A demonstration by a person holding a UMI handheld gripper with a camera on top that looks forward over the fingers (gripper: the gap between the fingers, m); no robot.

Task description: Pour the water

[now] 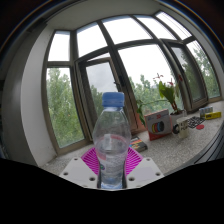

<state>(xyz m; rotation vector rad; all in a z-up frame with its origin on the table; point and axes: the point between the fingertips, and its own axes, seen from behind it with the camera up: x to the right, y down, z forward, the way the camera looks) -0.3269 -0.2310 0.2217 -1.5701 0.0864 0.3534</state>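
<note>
A clear plastic water bottle [112, 135] with a blue cap stands upright between my fingers. Its top reaches up in front of the window. My gripper [112, 168] is shut on the bottle's lower body, with the pink pads [91, 160] pressed against both of its sides. The bottle looks lifted, with no surface showing under it. No cup or other vessel for the water is in sight.
A large bay window [120, 60] with trees outside fills the background. A windowsill counter [195, 140] at the right carries a potted plant [168, 98], a small box [158, 122] and several small items.
</note>
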